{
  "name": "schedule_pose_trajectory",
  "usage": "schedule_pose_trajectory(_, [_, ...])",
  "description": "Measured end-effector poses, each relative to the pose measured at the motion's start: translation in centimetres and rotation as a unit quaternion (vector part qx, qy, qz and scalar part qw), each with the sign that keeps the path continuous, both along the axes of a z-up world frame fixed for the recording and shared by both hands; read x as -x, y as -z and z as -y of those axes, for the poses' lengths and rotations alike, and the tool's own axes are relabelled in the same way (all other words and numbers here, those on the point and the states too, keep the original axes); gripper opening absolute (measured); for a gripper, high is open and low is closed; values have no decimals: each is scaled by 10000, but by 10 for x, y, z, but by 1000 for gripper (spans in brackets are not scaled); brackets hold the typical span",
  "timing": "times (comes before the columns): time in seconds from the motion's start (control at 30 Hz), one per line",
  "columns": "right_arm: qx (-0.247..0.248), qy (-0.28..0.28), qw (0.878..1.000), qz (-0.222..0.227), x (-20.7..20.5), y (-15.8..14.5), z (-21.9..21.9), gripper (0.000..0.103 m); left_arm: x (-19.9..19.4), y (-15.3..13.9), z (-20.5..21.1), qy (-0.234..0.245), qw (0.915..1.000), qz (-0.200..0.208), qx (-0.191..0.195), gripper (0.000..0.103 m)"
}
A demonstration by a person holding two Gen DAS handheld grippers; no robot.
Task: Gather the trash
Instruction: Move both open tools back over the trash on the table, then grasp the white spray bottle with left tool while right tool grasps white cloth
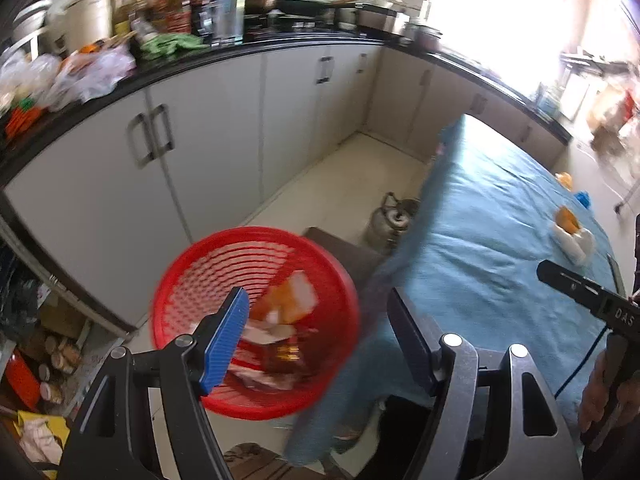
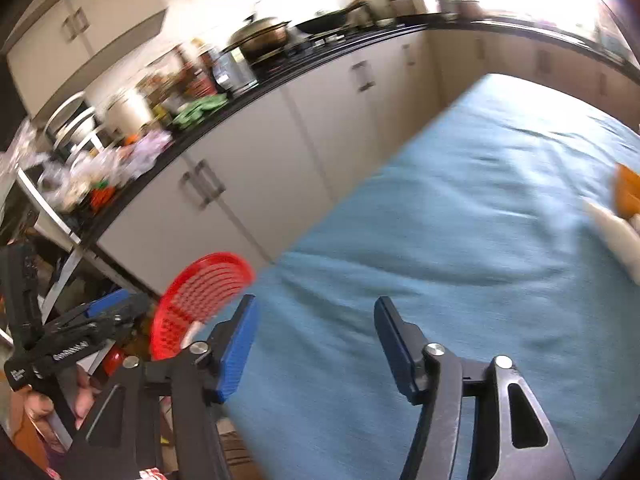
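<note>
A red plastic basket (image 1: 208,280) stands beside the table's left edge and holds several wrappers (image 1: 288,304), orange, white and brown. My left gripper (image 1: 318,316) is open and empty just above the basket's near side. The basket (image 2: 200,296) also shows at the lower left of the right wrist view. My right gripper (image 2: 314,328) is open and empty over the blue tablecloth (image 2: 440,220). More trash lies on the cloth: an orange and white wrapper (image 1: 572,228), seen in the right wrist view as well (image 2: 626,196), and small orange (image 1: 565,179) and blue (image 1: 583,199) bits farther back.
A black kitchen counter (image 1: 224,54) with white cabinets (image 1: 208,152) runs along the left and back, crowded with pots, bottles and bags. A metal kettle (image 1: 392,220) and a dark stool (image 1: 344,252) stand on the floor by the table. Clutter fills the floor at lower left.
</note>
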State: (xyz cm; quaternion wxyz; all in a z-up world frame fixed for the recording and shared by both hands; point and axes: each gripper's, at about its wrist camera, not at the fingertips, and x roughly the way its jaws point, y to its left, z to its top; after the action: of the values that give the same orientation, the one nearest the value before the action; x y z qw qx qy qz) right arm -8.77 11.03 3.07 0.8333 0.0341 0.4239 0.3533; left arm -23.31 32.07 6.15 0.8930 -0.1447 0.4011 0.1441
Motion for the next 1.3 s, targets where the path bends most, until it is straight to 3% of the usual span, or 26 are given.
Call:
schedule_pose_trajectory(0.2, [15, 919, 9956, 158, -15, -9, 102, 72, -28, -8, 53, 563, 9983, 17, 130, 71])
schedule_pose_trajectory(0.37, [203, 1815, 9827, 320, -42, -15, 181, 74, -53, -13, 97, 962, 9953, -1, 147, 71])
schedule_pose_trajectory(0.53, [497, 2191, 9732, 499, -80, -11, 216, 79, -81, -23, 139, 1344, 9907, 3, 193, 71])
schedule_pose_trajectory(0.7, [559, 2019, 9767, 468, -118, 5, 217, 79, -111, -29, 181, 1688, 9852, -59, 297, 71])
schedule_pose_trajectory(0.73, [553, 1977, 9776, 469, -120, 8, 217, 78, -117, -29, 188, 1746, 9841, -82, 309, 71])
schedule_pose_trajectory(0.77, [560, 1934, 9784, 470, -120, 11, 219, 70, -123, -29, 195, 1822, 9826, -91, 334, 71])
schedule_pose_trajectory(0.8, [551, 1856, 9800, 450, -123, 14, 217, 53, -133, -28, 204, 1901, 9810, -124, 377, 71])
schedule_pose_trajectory(0.9, [425, 1775, 9826, 348, -126, 22, 218, 34, -157, -21, 224, 2039, 9769, -260, 588, 71])
schedule_pose_trajectory(0.97, [261, 1814, 9827, 270, -123, 21, 226, 28, -179, -13, 240, 2142, 9720, -420, 869, 71])
schedule_pose_trajectory(1.13, [-191, 2152, 9762, 194, -117, 13, 258, 28, -226, 5, 273, 2206, 9634, -612, 1394, 75])
schedule_pose_trajectory(1.3, [-697, 2459, 9668, 48, -113, 10, 292, 28, -258, 21, 305, 2196, 9632, -829, 1312, 75])
